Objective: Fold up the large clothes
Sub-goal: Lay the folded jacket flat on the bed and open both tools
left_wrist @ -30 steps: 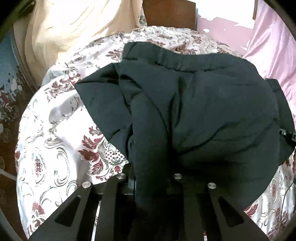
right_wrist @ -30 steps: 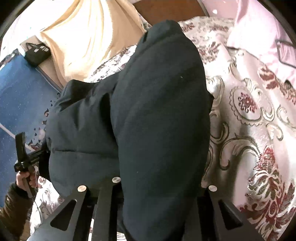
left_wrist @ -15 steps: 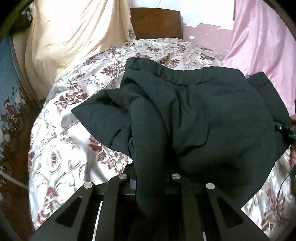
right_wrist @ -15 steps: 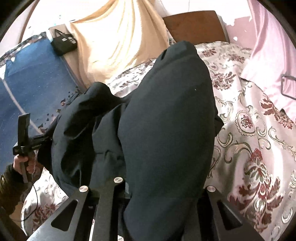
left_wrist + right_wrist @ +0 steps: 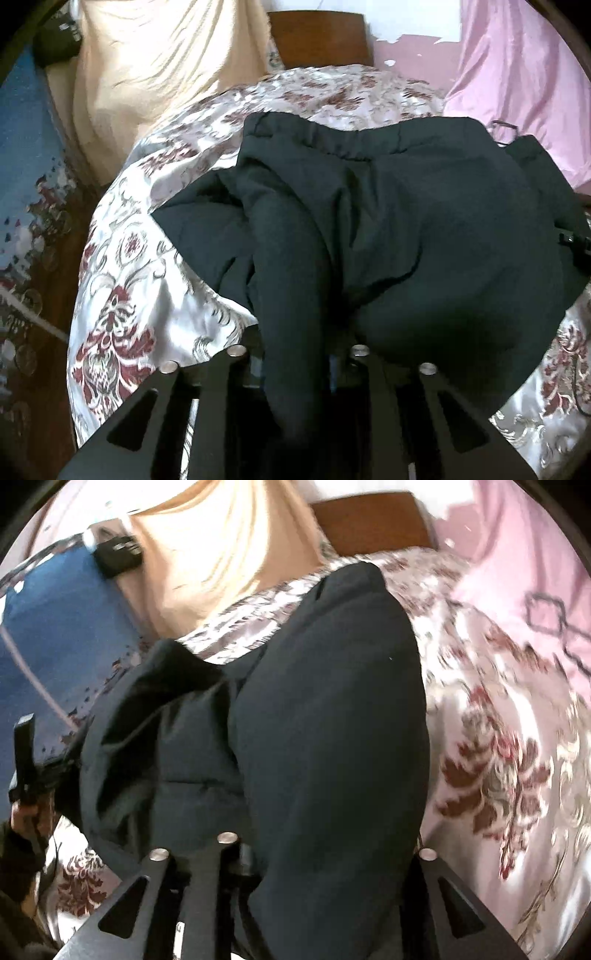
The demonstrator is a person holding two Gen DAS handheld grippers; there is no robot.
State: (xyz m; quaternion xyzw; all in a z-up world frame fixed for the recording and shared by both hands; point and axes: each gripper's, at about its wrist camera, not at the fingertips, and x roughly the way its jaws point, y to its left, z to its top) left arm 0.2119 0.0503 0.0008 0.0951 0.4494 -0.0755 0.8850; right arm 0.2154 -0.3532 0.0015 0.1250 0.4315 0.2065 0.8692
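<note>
A large black garment (image 5: 406, 229) with an elastic waistband lies bunched on a floral bedspread (image 5: 125, 295). My left gripper (image 5: 295, 369) is shut on a fold of it near its near edge, and the cloth drapes over the jaws. My right gripper (image 5: 321, 853) is shut on another part of the same black garment (image 5: 325, 701), which hangs over the jaws and hides the fingertips. In the right wrist view the left gripper (image 5: 26, 760) shows at the far left, held by a hand.
A cream cloth (image 5: 155, 85) hangs at the back left. A pink cloth (image 5: 524, 92) hangs at the back right. A wooden headboard (image 5: 317, 37) stands behind the bed. A blue patterned surface (image 5: 55, 635) lies left of the bed, with a black case (image 5: 118, 554) on it.
Both grippers have lifted and pulled back with the garment held. The views now take in more of the bed's far end, and the right wrist view is motion-blurred.
</note>
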